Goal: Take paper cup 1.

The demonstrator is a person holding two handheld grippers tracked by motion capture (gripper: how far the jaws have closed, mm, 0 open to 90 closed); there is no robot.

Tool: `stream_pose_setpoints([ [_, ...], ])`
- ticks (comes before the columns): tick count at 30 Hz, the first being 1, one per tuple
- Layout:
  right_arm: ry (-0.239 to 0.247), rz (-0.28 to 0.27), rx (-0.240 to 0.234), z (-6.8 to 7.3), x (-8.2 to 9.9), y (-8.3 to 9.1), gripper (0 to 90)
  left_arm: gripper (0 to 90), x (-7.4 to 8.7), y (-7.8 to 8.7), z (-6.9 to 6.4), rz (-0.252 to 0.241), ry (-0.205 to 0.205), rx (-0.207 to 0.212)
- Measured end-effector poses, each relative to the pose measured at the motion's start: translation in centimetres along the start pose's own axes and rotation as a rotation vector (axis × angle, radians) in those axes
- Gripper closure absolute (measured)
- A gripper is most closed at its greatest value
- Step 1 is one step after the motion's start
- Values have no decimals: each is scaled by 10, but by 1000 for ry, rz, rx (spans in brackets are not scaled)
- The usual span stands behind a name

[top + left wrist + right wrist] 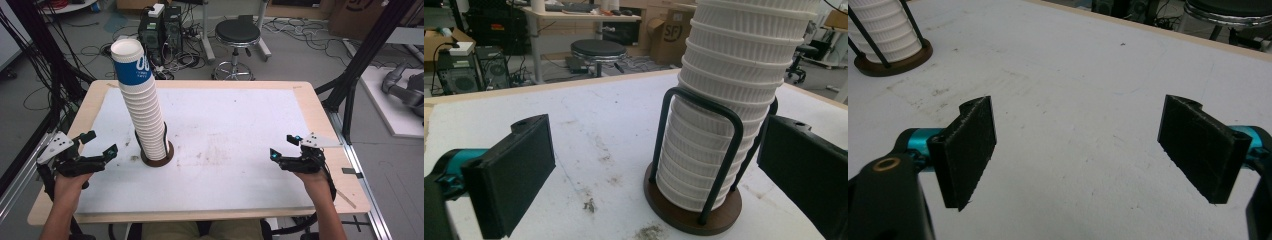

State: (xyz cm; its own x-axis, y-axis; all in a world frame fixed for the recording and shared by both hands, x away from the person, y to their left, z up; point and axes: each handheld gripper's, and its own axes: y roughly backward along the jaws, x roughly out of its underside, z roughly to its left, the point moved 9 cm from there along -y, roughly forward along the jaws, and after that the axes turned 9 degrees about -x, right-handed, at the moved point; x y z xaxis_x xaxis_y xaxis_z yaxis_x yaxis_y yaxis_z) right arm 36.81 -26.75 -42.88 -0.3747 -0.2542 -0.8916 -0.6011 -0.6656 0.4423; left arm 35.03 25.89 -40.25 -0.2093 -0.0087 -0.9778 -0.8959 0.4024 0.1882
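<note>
- Nothing is gripped yet; this looks like the approach, likely toward taking a cup.
- The left gripper is spread wide, empty, with the cup stack in its holder just ahead to its right.
- The right gripper is spread wide, empty, well apart from the stack.
- Next, the jaws need to straddle a cup.
- The top cup's blue band bears white characters, perhaps "00".
- A box behind reads "SF".

The stack of cups is white with fine ribbing, and its top cup is wrapped in a blue band with white print. Under the stack, a dark brown base with black wire posts is seen. The mat around the stack is white with brownish stains, framed by the pale wood table.
</note>
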Motion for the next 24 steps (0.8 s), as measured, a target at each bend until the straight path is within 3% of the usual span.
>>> stream_pose_setpoints([
  [7,5,-1,-3,2,0,1,160,18,-6,-2,-2,-14,12,9],
  [12,-5,-6,-17,4,-1,3,160,18,-21,-1,-14,-47,8,50],
  [17,4,4,-40,11,-5,-1,160,18,-51,-1,-30,-95,-6,113],
  [18,6,7,-38,11,-5,-2,160,18,-66,-1,-38,-125,-4,146],
  [19,6,7,-38,11,-5,-2,160,18,-66,-1,-38,-125,-4,146],
  [20,6,6,-40,13,-6,-2,160,18,-80,-3,-46,-143,-12,174],
  [21,10,6,-43,14,-7,-2,160,18,-80,-3,-46,-143,-12,174],
  [24,18,6,-51,18,-9,-3,159,18,-102,-14,-62,-149,-56,205],
])
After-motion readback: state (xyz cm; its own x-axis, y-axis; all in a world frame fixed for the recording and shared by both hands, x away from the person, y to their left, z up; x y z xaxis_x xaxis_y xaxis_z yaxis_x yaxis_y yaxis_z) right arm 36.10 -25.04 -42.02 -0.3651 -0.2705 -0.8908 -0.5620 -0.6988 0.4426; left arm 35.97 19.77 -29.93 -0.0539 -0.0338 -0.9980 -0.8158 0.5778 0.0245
